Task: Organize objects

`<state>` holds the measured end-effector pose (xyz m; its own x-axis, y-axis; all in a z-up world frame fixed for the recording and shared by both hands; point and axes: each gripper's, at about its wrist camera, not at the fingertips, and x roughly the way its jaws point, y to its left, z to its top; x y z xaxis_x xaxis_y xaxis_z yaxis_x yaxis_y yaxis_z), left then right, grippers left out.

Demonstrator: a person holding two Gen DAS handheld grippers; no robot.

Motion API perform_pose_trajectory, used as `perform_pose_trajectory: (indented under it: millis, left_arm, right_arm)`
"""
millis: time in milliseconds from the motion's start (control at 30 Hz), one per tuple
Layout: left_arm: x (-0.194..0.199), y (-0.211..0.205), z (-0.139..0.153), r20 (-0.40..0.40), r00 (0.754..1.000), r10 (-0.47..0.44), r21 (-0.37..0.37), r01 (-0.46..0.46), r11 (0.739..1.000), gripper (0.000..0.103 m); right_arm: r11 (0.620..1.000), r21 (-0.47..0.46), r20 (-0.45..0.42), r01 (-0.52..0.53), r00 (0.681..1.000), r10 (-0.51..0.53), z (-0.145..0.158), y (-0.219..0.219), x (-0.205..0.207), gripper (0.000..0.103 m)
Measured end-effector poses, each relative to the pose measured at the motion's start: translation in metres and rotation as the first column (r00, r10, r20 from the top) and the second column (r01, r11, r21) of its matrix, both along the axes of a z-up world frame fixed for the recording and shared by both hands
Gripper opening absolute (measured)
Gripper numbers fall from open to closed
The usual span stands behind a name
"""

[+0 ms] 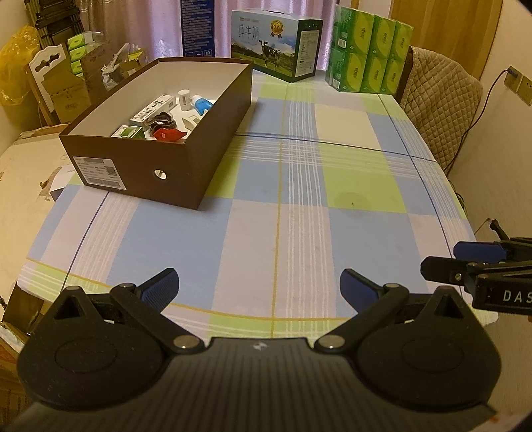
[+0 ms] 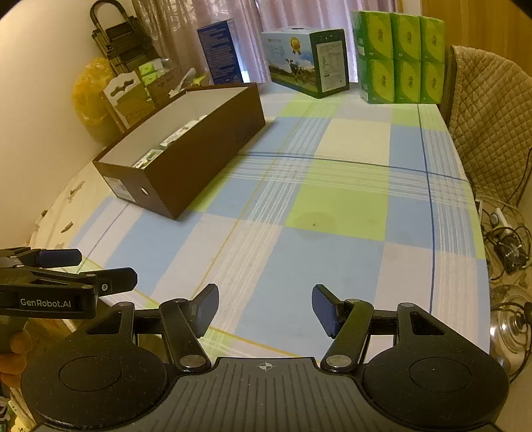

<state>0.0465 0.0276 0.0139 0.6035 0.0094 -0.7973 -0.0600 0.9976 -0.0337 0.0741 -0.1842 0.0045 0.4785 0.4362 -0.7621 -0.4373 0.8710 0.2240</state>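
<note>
Along the far edge of the table (image 1: 299, 212) a milk carton box (image 1: 276, 43) printed with a cow, a dark blue box (image 1: 198, 26) and a stack of green tissue packs (image 1: 369, 53) are standing in a row before a pale curtain. A chair with a quilted beige cover (image 1: 442, 109) is pressing against the table's right edge. Nothing is lying on the checked cloth between the grippers and the brown cardboard box (image 1: 159, 166), which is sitting toward the left edge, its long side running away at a slant. The box is rectangular, matte brown outside and white inside, with a round metal-rimmed hole and a white barcode label on its near end. Inside it, small things are resting together: a white carton (image 1: 153, 109), a white bottle (image 1: 185, 99), a blue and white item (image 1: 202, 104), a green packet (image 1: 128, 132), something red (image 1: 169, 134) and a dark object (image 1: 162, 119). The cloth is smooth, in blue, green and pale lilac squares crossed by thin white and yellow lines.

The left gripper (image 1: 259, 285) is hovering over the near edge with its ribbed blue pads spread wide, holding nothing. The right gripper (image 2: 266, 309) is hanging just beside it, fingers likewise parted and empty. Both are black, with rounded pivot housings
</note>
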Motion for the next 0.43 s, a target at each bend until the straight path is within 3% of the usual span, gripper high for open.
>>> perform_pose_trajectory:
  millis: [433]
  left_arm:
    - [0.0017,-0.0073,-0.0003,0.004,1.0,-0.005,0.006,0.005,1.0,0.102]
  right_arm:
    - [1.0,-0.002,0.0,0.004,1.0,-0.004,-0.0003,-0.0025,0.0002,0.059]
